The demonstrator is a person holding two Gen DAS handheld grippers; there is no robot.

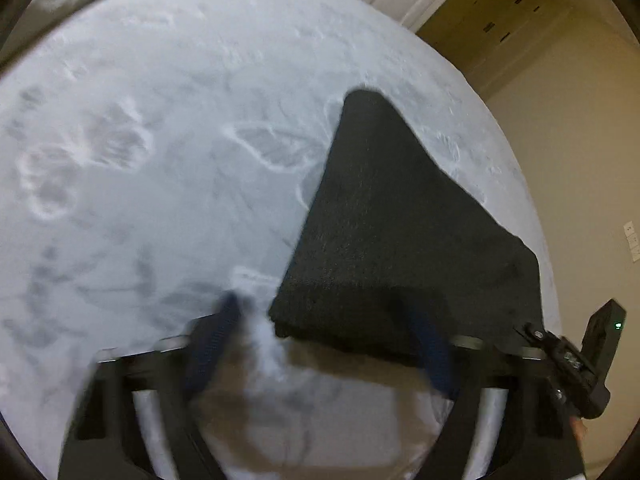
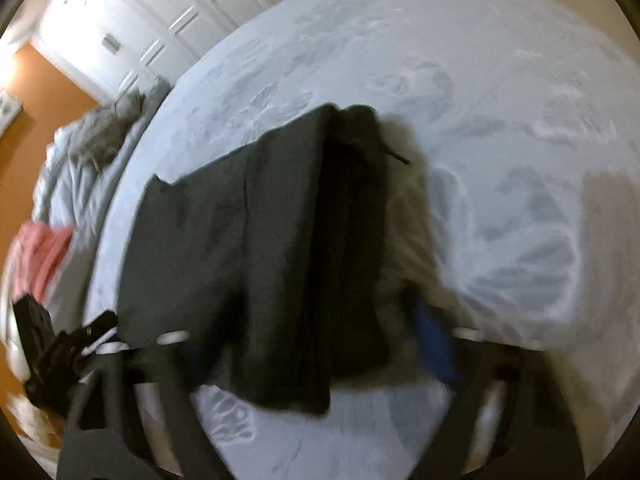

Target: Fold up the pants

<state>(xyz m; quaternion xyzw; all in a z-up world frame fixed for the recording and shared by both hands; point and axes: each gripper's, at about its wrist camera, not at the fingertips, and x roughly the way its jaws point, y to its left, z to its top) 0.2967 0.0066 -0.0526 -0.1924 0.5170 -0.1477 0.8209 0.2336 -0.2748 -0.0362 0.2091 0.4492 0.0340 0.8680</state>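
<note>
The dark grey pants (image 1: 400,232) lie folded flat on a pale bedspread (image 1: 160,140). In the left wrist view my left gripper (image 1: 332,340) is open, its blue-padded fingers (image 1: 216,332) spread at the near edge of the pants; the right finger lies over the fabric, the left on the bedspread. In the right wrist view the pants (image 2: 260,248) run away from me in layered folds, with a drawstring end at the far side. My right gripper (image 2: 312,352) is open; the pants' near end lies between its fingers, and one blue finger (image 2: 434,344) shows beside the fabric. The view is blurred.
The bedspread (image 2: 480,100) has a butterfly print. White panelled closet doors (image 2: 132,20) stand behind the bed. A rumpled grey blanket (image 2: 100,136) and a pink cloth (image 2: 40,252) lie off the bed's left edge. The bed's edge and a beige wall (image 1: 560,140) are at the right.
</note>
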